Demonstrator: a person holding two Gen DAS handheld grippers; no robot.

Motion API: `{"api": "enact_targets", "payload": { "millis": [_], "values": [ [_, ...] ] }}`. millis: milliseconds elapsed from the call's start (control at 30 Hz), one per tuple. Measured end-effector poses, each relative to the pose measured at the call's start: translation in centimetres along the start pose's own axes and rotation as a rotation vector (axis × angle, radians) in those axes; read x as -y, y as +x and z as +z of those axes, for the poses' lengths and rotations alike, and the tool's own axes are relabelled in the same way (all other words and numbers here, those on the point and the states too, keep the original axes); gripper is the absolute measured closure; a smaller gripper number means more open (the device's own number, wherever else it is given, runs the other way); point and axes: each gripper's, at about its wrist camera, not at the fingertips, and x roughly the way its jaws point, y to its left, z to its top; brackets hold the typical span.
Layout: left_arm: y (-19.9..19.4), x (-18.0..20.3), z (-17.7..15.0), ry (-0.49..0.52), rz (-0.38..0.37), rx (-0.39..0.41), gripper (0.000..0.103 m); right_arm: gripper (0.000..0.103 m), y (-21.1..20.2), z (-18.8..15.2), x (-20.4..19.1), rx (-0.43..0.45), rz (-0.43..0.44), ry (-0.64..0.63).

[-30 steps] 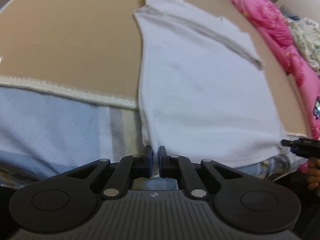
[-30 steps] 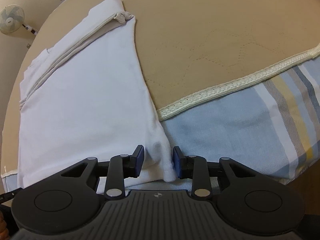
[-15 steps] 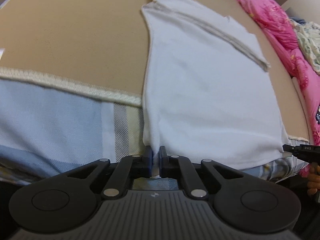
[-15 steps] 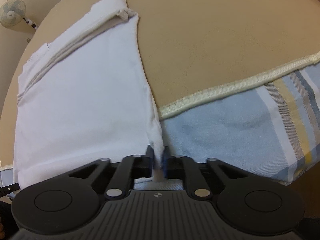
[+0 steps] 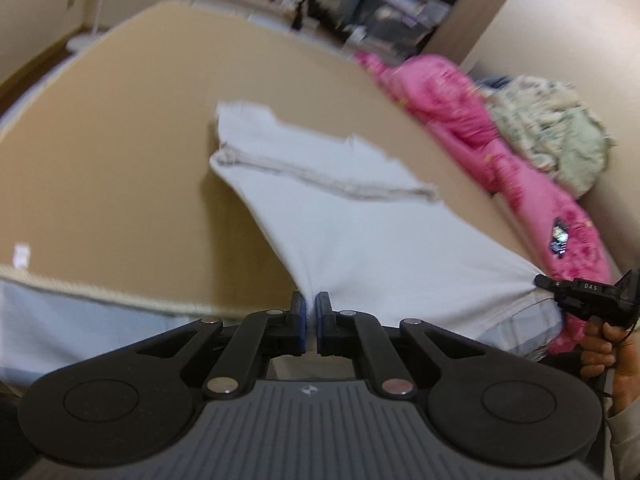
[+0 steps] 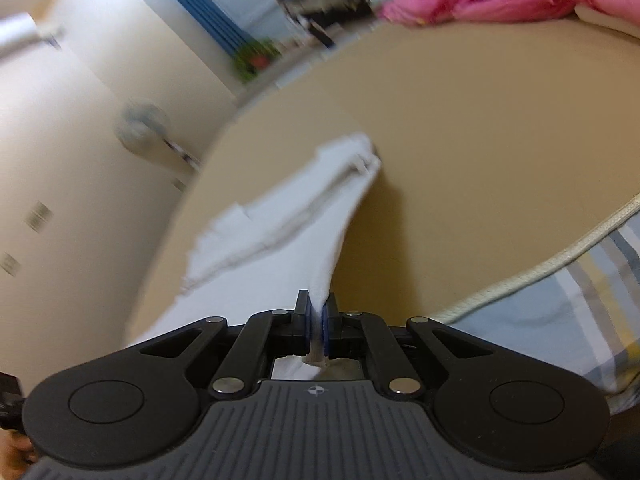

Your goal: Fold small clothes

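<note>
A white garment (image 5: 360, 224) lies on a tan bed cover (image 5: 120, 140), its near hem lifted off the bed. My left gripper (image 5: 311, 306) is shut on the hem's left corner. My right gripper (image 6: 318, 314) is shut on the hem's right corner; it also shows at the right edge of the left wrist view (image 5: 540, 280). The garment (image 6: 280, 240) stretches taut from both grippers back to its folded far end, which rests on the cover (image 6: 480, 140). Both views are blurred by motion.
A pink quilt (image 5: 480, 140) and a pale floral bundle (image 5: 552, 132) lie along the bed's right side. A blue striped sheet (image 6: 560, 312) shows below the cover's cream trim. A fan (image 6: 140, 128) stands by the wall.
The right gripper closed on the hem corner. Both grippers then rose and tilted up, lifting the near hem off the bed and pulling the cloth taut.
</note>
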Motion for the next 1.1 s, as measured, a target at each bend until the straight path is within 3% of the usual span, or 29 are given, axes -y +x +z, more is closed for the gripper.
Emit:
{"api": "enact_targets", "payload": {
  "millis": [200,300,433,633,800,933,1000,1033,1100],
  "values": [
    [-8.3,-0.4,-0.5,-0.017,-0.089,0.073,0.099,0.098,-6.2,-1.1,-0.2,0.051,0.074,0.056],
    [-8.7,-1.4,-0.7,-0.032,-0.06,0.061,0.098,0.098,-6.1,-0.7,0.2,0.045,0.082,0.063],
    [-3.2,-4.1,1.8,-0.087,-0.029,0.024,0.098,0.098,-0.8,1.3,1.0,-0.004,0.027,0.064],
    [9.3,-8.3,9.0,-0.136,0.075,-0.026,0.098,0.098,12.5,8.3,1.9,-0.108,-0.095,0.011],
    [16.8,-11.6,12.4,-0.132,0.123,-0.041,0.095,0.096,21.5,10.9,3.4,-0.155,-0.184,0.003],
    [17.5,-13.8,12.3,-0.233,0.104,0.009,0.089,0.087,22.2,10.3,5.3,-0.108,-0.228,0.102],
    [16.1,-13.6,12.5,-0.229,0.078,0.073,0.07,0.077,20.8,10.9,5.0,-0.026,-0.215,0.058],
    [15.7,-13.6,12.6,-0.201,0.09,0.078,0.066,0.07,20.3,11.1,5.1,-0.002,-0.237,0.027],
    [15.1,-13.5,12.2,-0.13,0.172,0.066,0.057,0.067,19.6,11.1,5.5,0.006,-0.306,-0.023]
  ]
}}
